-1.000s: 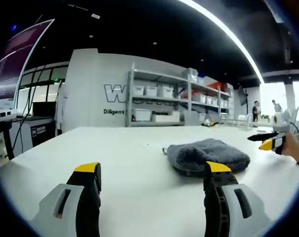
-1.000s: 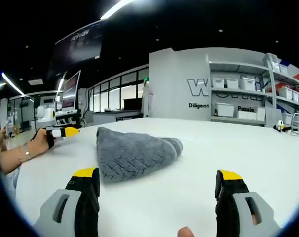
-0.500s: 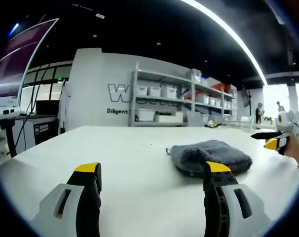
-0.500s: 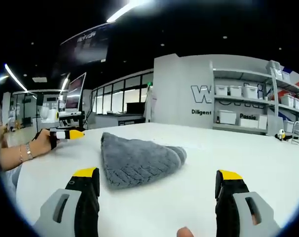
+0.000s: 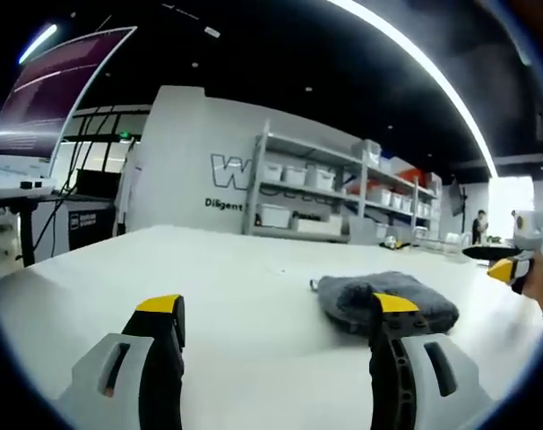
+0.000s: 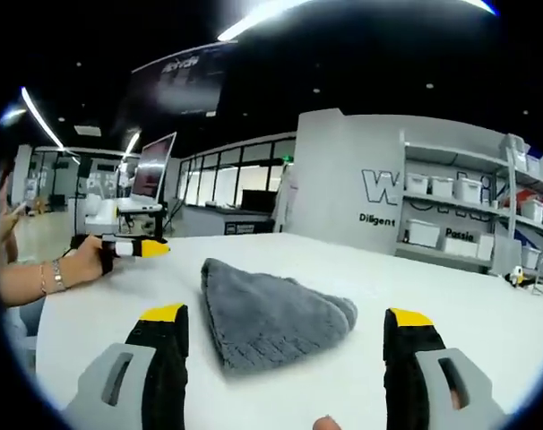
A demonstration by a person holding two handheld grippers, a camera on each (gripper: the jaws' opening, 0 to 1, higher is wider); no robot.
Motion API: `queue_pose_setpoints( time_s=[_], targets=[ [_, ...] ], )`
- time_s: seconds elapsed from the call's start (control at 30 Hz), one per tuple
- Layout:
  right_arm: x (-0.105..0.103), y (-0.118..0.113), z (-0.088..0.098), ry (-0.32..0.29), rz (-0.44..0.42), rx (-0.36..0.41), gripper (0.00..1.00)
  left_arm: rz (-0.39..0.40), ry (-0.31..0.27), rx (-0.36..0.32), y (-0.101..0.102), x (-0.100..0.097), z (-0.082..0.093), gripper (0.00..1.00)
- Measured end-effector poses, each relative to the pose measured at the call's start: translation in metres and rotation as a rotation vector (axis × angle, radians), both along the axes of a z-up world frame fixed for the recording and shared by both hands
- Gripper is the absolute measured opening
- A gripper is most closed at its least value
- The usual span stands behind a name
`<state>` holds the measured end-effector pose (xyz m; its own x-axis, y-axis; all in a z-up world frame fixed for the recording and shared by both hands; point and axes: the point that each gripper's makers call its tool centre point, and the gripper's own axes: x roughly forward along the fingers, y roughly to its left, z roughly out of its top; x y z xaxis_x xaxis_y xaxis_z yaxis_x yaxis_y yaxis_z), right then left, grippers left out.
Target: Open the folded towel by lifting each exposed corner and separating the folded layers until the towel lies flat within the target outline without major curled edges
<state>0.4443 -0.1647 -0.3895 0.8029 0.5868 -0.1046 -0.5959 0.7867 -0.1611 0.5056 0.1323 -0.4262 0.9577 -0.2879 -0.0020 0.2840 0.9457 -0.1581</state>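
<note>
A folded grey towel lies on the white table, ahead and to the right of my left gripper, which is open and empty. In the right gripper view the same towel lies just beyond and between the jaws of my right gripper, also open and holding nothing. The right gripper appears at the far right of the left gripper view, held in a hand. The left gripper appears at the left of the right gripper view, held in a hand with a bracelet.
Shelving with white bins stands behind the table against a grey wall. Monitors on stands sit beyond the table's far left edge. The table surface spreads wide around the towel.
Both views have tilted and shifted slightly, so the towel sits lower and closer in each. The towel itself has not moved. Both grippers remain open.
</note>
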Motion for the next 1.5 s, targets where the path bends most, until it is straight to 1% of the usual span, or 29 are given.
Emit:
queue_pose_setpoints(
  time_s=[0.13,0.2,0.23,0.3,0.37,0.4,0.43,0.5,0.53,0.57,0.6,0.63,0.67,0.7,0.73,0.8,0.83,0.9,0.97,1.0,1.1,1.17,1.23,1.3,1.37,1.43,1.5],
  targets=[
    [0.003,0.026,0.022,-0.026,0.027,-0.043,0.89,0.003,0.002,0.008,-0.001,-0.001,0.001,0.82],
    [0.006,0.038,0.026,-0.028,0.044,-0.076,0.87,0.001,0.002,0.020,-0.003,-0.002,0.001,0.82],
    [0.008,0.050,0.031,-0.039,0.055,-0.107,0.86,0.000,0.001,0.034,-0.004,-0.002,0.001,0.82],
    [0.010,0.060,0.035,-0.052,0.064,-0.127,0.85,0.001,-0.004,0.056,-0.006,-0.004,0.002,0.82],
    [0.014,0.082,0.040,-0.058,0.099,-0.155,0.83,-0.001,-0.006,0.070,-0.006,-0.004,0.003,0.82],
    [0.016,0.090,0.039,-0.055,0.112,-0.170,0.83,-0.001,-0.029,0.068,-0.005,-0.006,0.009,0.82],
    [0.020,0.097,0.039,-0.056,0.117,-0.187,0.82,-0.004,-0.031,0.065,-0.006,-0.008,0.010,0.82],
    [0.028,0.109,0.038,-0.059,0.118,-0.212,0.78,-0.007,-0.034,0.063,-0.007,-0.011,0.011,0.82],
    [0.031,0.113,0.037,-0.054,0.118,-0.213,0.72,-0.004,-0.032,0.068,-0.007,-0.011,0.011,0.83],
    [0.033,0.120,0.033,-0.032,0.126,-0.210,0.64,0.012,-0.033,0.072,-0.005,-0.013,0.011,0.83],
    [0.034,0.128,0.029,-0.011,0.152,-0.221,0.56,0.033,-0.047,0.080,-0.002,-0.014,0.013,0.84],
    [0.035,0.139,0.022,0.006,0.188,-0.248,0.50,0.038,-0.048,0.084,-0.001,-0.017,0.013,0.84],
    [0.038,0.144,0.017,0.014,0.187,-0.276,0.50,0.042,-0.050,0.084,0.000,-0.018,0.014,0.83],
    [0.042,0.148,0.011,0.021,0.183,-0.316,0.53,0.051,-0.053,0.084,0.001,-0.019,0.014,0.83],
    [0.046,0.153,0.006,0.022,0.179,-0.359,0.53,0.055,-0.053,0.085,0.002,-0.019,0.014,0.83],
    [0.052,0.164,-0.001,-0.007,0.187,-0.431,0.47,0.061,-0.052,0.089,0.002,-0.023,0.014,0.83],
    [0.056,0.169,-0.004,-0.013,0.179,-0.435,0.42,0.060,-0.052,0.092,0.001,-0.024,0.013,0.83],
    [0.060,0.179,-0.016,0.000,0.185,-0.470,0.38,0.054,-0.050,0.114,-0.004,-0.026,0.013,0.83],
    [0.062,0.185,-0.030,0.025,0.197,-0.517,0.39,0.058,-0.054,0.136,-0.005,-0.029,0.013,0.83],
    [0.064,0.191,-0.037,0.026,0.202,-0.526,0.38,0.059,-0.054,0.142,-0.005,-0.029,0.013,0.83],
    [0.065,0.200,-0.055,0.038,0.214,-0.542,0.39,0.068,-0.056,0.148,0.003,-0.029,0.013,0.83],
    [0.072,0.196,-0.064,0.016,0.185,-0.608,0.40,0.073,-0.051,0.149,0.006,-0.027,0.013,0.83],
    [0.080,0.192,-0.066,-0.004,0.136,-0.625,0.39,0.077,-0.046,0.152,0.006,-0.027,0.012,0.83],
    [0.086,0.193,-0.067,-0.006,0.131,-0.600,0.37,0.077,-0.043,0.161,0.003,-0.029,0.010,0.83],
    [0.088,0.192,-0.065,-0.023,0.120,-0.601,0.29,0.076,-0.043,0.169,0.001,-0.031,0.010,0.83],
    [0.091,0.190,-0.061,-0.061,0.109,-0.611,0.20,0.074,-0.047,0.177,-0.003,-0.033,0.010,0.83],
    [0.090,0.188,-0.059,-0.075,0.120,-0.610,0.10,0.069,-0.048,0.186,-0.006,-0.034,0.009,0.83]
  ],
)
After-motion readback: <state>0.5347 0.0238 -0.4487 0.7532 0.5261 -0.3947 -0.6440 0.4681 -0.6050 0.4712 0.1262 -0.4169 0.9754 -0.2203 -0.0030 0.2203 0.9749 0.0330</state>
